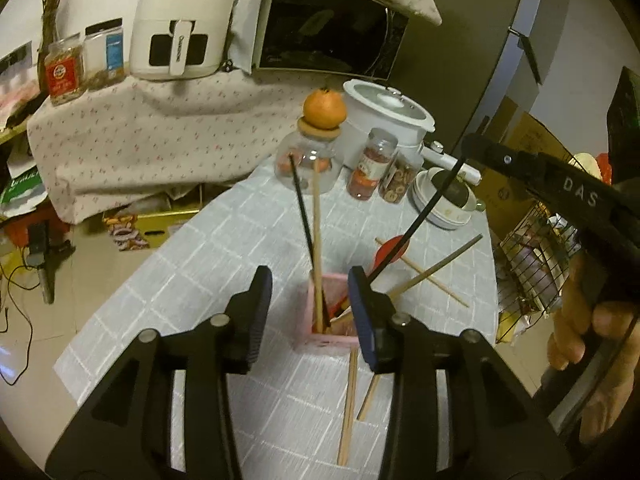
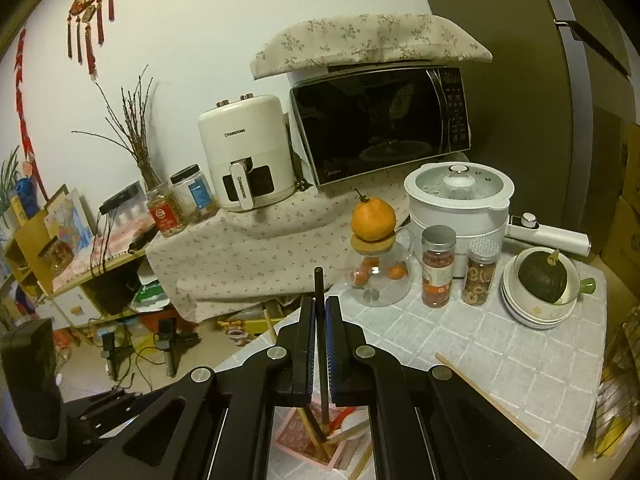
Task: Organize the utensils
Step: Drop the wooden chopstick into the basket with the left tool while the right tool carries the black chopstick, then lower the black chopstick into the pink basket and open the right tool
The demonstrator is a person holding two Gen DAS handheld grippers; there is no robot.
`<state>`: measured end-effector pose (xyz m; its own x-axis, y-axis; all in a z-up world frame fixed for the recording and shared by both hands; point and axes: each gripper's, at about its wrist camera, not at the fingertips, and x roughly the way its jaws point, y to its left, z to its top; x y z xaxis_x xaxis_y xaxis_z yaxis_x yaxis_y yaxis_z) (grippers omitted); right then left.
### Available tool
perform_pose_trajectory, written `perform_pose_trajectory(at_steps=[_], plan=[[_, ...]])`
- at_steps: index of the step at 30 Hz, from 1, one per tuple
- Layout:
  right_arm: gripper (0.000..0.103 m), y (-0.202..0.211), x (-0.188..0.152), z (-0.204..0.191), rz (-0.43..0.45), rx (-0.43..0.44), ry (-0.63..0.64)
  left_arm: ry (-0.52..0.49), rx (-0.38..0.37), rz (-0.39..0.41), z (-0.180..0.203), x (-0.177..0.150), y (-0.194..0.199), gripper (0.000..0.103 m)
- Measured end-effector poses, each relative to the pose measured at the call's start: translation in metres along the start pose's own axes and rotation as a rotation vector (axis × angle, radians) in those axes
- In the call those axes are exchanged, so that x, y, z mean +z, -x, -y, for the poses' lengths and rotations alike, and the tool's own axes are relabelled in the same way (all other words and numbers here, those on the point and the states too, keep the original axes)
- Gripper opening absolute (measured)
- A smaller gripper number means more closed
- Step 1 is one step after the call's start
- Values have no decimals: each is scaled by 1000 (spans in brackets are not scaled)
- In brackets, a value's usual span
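Note:
A pink holder [image 1: 320, 340] [image 2: 296, 432] stands on the grey checked tablecloth. A wooden chopstick [image 1: 317, 220] and a thin black one [image 1: 302, 208] stand upright in it. My left gripper [image 1: 310, 280] hangs open just above the holder, its pads clear of the sticks. My right gripper [image 1: 470, 144] [image 2: 320, 304] is shut on another black chopstick [image 1: 416, 224] [image 2: 319, 280], whose lower end slants down into the holder. Loose chopsticks [image 1: 448, 260] lie crossed on the cloth behind the holder, beside a red round piece [image 1: 390, 250]. Two more wooden chopsticks [image 1: 352, 380] lie in front of it.
Behind the holder stand a glass jar [image 1: 310, 160] with an orange [image 1: 324, 110] on its lid, two spice jars [image 1: 370, 168], a white pot [image 1: 384, 116] and stacked bowls holding a green squash [image 2: 540, 280]. A wire basket [image 1: 532, 264] is off the table's right edge.

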<state>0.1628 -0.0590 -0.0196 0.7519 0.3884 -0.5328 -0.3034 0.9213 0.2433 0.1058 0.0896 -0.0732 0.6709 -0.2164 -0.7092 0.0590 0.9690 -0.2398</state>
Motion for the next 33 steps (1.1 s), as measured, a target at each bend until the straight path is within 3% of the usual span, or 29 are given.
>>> perform_pose_trajectory(at_steps=[29,33], plan=[[5,1,3,-12,67,12,1,-29,12,-43,-8,-11,0,45],[5,-4,1,-14,40,16,14,-31,16,-43,-8,-12,0,45]])
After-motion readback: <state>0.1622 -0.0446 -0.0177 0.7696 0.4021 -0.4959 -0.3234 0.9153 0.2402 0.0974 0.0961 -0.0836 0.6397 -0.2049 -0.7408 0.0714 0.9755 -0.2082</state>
